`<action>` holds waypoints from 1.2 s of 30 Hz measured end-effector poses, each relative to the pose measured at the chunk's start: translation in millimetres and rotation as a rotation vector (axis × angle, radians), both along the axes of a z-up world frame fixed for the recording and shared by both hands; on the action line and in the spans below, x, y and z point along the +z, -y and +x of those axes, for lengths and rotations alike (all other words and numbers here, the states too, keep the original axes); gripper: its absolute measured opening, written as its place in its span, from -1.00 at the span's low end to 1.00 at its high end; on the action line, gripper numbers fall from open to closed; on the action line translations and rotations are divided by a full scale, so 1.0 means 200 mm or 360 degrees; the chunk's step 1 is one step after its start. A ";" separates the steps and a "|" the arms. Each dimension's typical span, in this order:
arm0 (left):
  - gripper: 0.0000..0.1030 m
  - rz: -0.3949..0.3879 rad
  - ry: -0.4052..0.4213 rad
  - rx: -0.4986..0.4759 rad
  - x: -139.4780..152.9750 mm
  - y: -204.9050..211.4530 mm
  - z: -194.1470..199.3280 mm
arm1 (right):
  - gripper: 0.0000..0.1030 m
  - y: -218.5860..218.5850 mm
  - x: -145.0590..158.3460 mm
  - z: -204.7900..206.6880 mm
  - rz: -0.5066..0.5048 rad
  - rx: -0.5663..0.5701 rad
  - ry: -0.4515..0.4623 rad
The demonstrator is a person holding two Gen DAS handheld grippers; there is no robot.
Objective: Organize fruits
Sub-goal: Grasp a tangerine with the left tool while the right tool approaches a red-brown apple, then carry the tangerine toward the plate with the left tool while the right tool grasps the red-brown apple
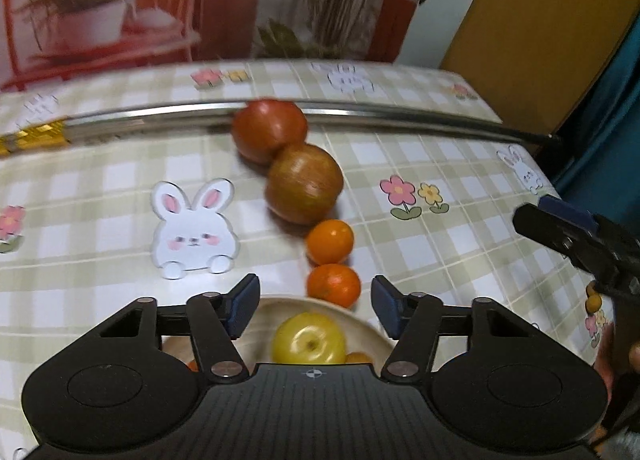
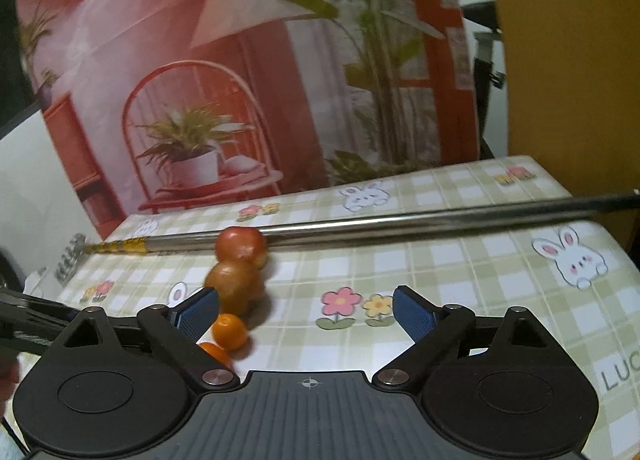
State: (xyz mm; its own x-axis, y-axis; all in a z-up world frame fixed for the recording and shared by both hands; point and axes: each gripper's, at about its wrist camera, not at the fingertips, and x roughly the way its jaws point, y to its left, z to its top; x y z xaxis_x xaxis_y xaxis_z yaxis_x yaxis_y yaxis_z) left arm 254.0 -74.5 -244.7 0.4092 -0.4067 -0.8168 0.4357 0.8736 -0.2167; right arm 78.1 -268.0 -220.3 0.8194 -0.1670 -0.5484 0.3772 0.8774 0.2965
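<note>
Surface: table under a checked tablecloth printed with rabbits and flowers; printed backdrop of plants behind.

Count, centre frame in a touching row: two red apples, two oranges. One metal rod across the far side.

Lower centre: one bowl holding a yellow apple.

Writing: "LUC", cut off, lower right.

Left gripper and right gripper: both spread, empty.

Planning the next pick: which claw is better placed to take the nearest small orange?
Left. The left claw is open, with the orange just ahead; the right claw faces bare tablecloth.
</note>
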 end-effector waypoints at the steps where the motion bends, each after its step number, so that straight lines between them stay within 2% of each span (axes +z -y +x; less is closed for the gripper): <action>1: 0.19 0.0001 -0.0022 -0.0005 -0.02 0.02 0.02 | 0.71 0.01 -0.01 -0.01 -0.0002 -0.0010 0.0002; 6: 0.01 -0.0006 -0.0124 -0.0008 -0.08 0.08 0.09 | 0.60 0.03 -0.06 -0.05 -0.0002 -0.0021 0.0007; 15: 0.00 0.0059 -0.0181 -0.0035 -0.13 0.16 0.14 | 0.55 0.05 -0.10 -0.06 0.0057 -0.0028 0.0036; 19: -0.06 0.0096 -0.0169 -0.0030 -0.15 0.17 0.15 | 0.54 0.05 -0.12 -0.07 0.0080 -0.0028 0.0041; 21: -0.20 0.0106 -0.0164 -0.0039 -0.16 0.18 0.14 | 0.54 0.06 -0.12 -0.07 0.0094 -0.0026 0.0040; 23: -0.20 0.0120 -0.0154 -0.0046 -0.16 0.19 0.14 | 0.54 0.06 -0.13 -0.07 0.0109 -0.0022 0.0039; 28: -0.21 0.0066 -0.0145 0.0013 -0.14 0.15 0.13 | 0.54 0.06 -0.14 -0.07 0.0131 -0.0020 0.0041; 36: -0.22 -0.0010 -0.0087 0.0013 -0.06 0.11 0.08 | 0.54 0.06 -0.14 -0.07 0.0149 -0.0014 0.0034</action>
